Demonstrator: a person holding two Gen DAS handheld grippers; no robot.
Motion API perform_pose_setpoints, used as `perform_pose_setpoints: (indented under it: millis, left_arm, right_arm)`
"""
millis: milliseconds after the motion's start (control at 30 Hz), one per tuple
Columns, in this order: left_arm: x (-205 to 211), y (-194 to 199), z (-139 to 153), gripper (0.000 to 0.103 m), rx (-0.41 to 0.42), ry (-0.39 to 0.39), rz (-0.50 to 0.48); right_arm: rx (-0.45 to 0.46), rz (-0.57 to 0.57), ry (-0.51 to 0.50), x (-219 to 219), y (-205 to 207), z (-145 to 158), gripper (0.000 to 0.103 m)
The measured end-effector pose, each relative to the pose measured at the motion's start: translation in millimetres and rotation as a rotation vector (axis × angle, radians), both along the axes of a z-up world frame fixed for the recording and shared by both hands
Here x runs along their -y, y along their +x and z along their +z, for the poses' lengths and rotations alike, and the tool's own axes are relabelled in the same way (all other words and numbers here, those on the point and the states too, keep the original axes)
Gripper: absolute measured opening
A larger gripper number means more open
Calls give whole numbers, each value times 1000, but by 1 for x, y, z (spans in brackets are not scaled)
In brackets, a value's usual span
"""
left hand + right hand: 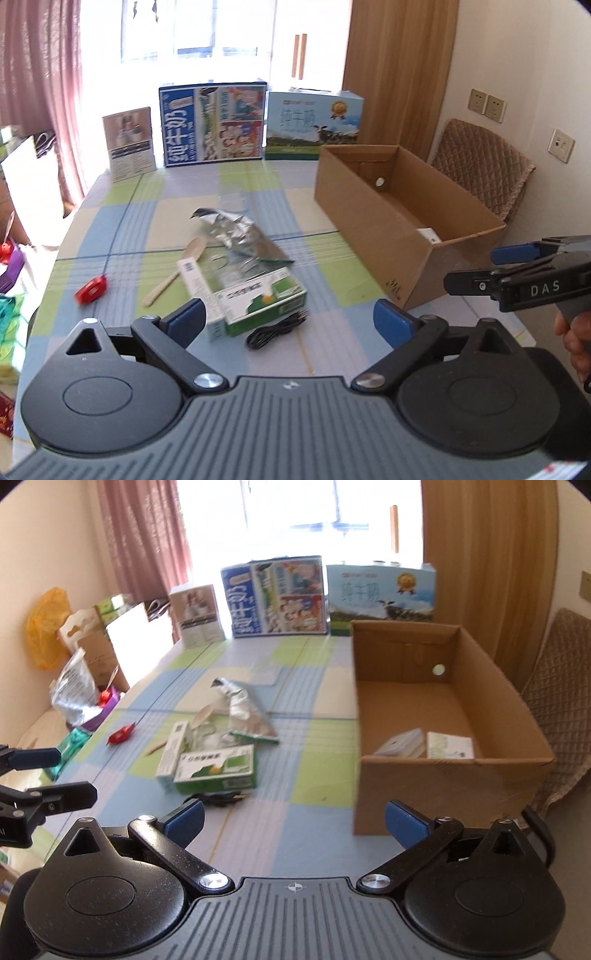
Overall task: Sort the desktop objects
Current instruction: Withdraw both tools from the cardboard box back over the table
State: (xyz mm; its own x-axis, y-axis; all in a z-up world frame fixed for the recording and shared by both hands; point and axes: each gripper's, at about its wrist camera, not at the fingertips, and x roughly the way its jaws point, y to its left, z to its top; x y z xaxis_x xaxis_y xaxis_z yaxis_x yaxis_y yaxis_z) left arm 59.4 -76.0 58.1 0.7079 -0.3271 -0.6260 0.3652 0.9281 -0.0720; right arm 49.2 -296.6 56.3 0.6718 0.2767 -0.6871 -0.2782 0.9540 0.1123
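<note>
Now both your claws, the left claw (290,319) and the right claw (293,821), stand wide open and empty above the tabletop (325,332); the green carton (258,304) lies ahead, the cardboard box (443,775) waits right for sorted things.

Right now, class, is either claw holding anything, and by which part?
Nothing is held. The left claw and the right claw both stand open and empty above the table.

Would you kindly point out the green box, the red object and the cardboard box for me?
green box (216,771): right wrist view, on its printed front face.
red object (91,290): left wrist view, on its body.
cardboard box (443,794): right wrist view, on its near outer wall.
</note>
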Motion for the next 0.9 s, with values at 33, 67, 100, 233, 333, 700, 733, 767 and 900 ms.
perform_pose_setpoints:
  millis: [33, 67, 100, 233, 333, 700, 733, 767, 900]
  left_arm:
    - [-5, -2, -1, 98, -3, 2, 9]
    - [-10, -3, -2, 98, -5, 5, 18]
    - [-16, -4, -4, 99, -8, 7, 29]
    - [-35, -6, -11, 101, -27, 17, 70]
    - [-48, -5, -18, 101, -45, 27, 93]
    - [-72, 14, -35, 101, -75, 38, 130]
    - [-72, 16, -37, 101, -77, 40, 128]
    - [-72, 19, -39, 101, -80, 41, 125]
    - [-70, 29, -47, 101, -94, 51, 114]
  right_arm:
    - [-4, 7, -2, -3, -1, -2, 101]
    - [-8, 13, -4, -6, -1, -3, 101]
    - [-13, 20, -6, -9, -2, -5, 101]
    - [-35, 42, -7, -19, -3, -14, 101]
    - [-50, 59, -14, -27, -2, -21, 101]
    - [-92, 112, -34, -49, 11, -45, 101]
    - [-97, 118, -35, -51, 14, -48, 101]
    - [-103, 123, -35, -52, 16, -51, 101]
    - [-126, 133, -36, -59, 26, -63, 101]
